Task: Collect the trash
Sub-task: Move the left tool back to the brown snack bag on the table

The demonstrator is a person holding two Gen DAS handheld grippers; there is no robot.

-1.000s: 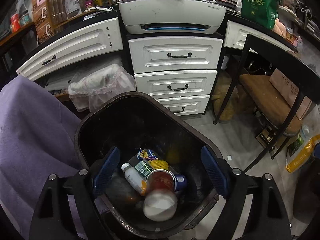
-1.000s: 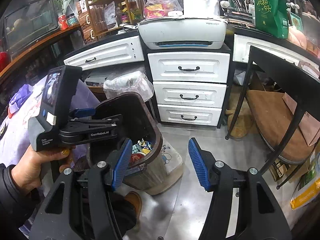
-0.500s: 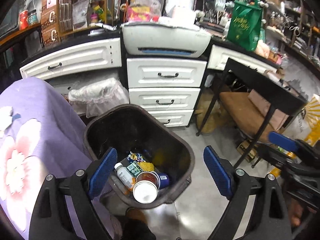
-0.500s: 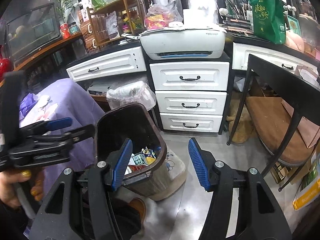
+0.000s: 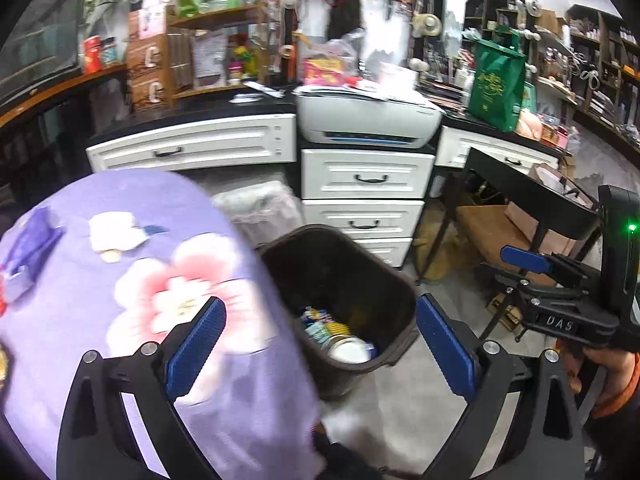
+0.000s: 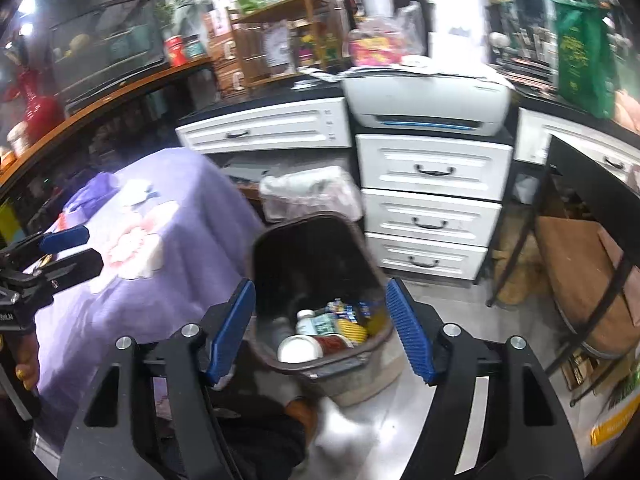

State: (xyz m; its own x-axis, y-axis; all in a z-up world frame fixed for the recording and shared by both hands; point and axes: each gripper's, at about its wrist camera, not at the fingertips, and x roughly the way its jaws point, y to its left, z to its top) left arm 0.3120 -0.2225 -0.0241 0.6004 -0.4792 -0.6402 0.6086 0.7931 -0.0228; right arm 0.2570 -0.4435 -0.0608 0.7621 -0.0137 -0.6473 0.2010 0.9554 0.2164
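Note:
A dark brown trash bin stands on the floor beside a table with a purple flowered cloth; it also shows in the right wrist view. It holds a white cup, a bottle and several wrappers. A crumpled white tissue and a purple packet lie on the cloth. My left gripper is open and empty above the table edge. My right gripper is open and empty above the bin.
White drawers with a printer on top stand behind the bin. A second bin lined with a clear bag is next to them. A black-framed chair with a brown seat stands at right.
My left gripper has risen and swung left, from over the bin to over the purple table. My right gripper has moved left until the bin lies between its fingers.

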